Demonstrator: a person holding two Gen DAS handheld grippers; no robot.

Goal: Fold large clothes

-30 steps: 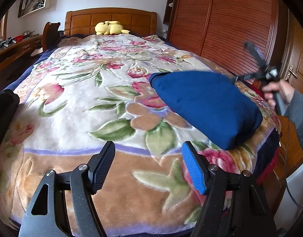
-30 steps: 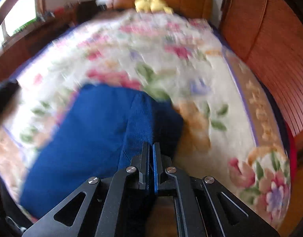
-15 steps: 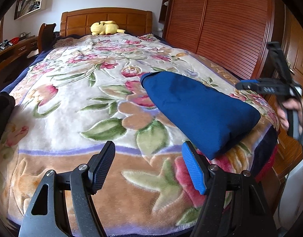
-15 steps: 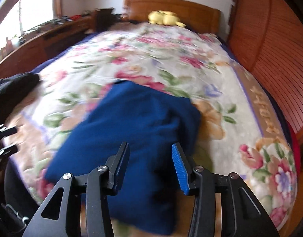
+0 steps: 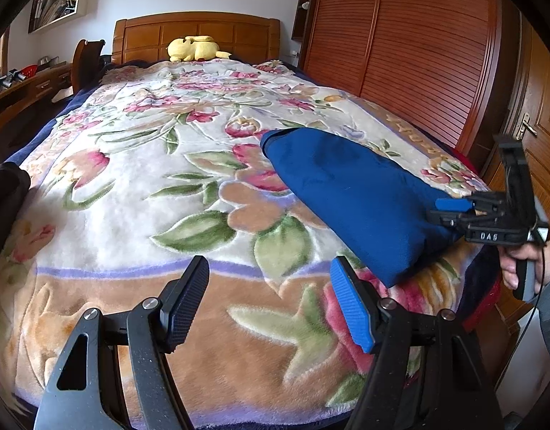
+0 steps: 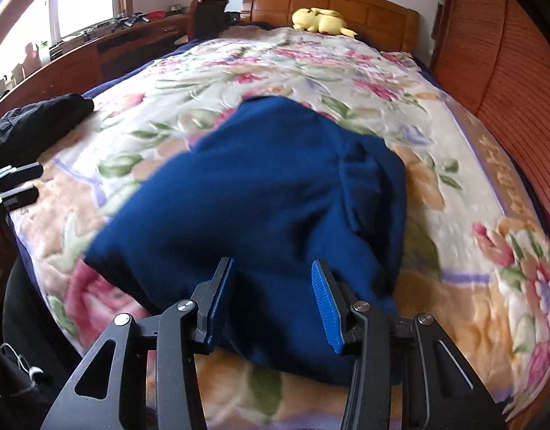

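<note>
The folded garment [image 5: 350, 193] lies on the bed [image 5: 138, 193] near its foot, toward the wardrobe [image 5: 429, 46] side. A plush toy [image 5: 194, 48] sits far behind it against the headboard [image 5: 196, 32]. The left tongs [image 5: 268, 304] hang over the foot edge, left of the garment, and the right tongs [image 6: 273, 297] are at its near end.

Floral blanket [image 5: 138, 186] covers the bed, pink flowers and green leaves on cream. Yellow plush toy [image 5: 194, 49] at 12 o'clock against the wooden headboard [image 5: 196, 34]. Slatted wooden wardrobe [image 5: 418, 53] at 2 o'clock. Desk [image 6: 77, 61] under the window at 10 o'clock. Wall shelf [image 5: 56, 7] at 11 o'clock.
</note>
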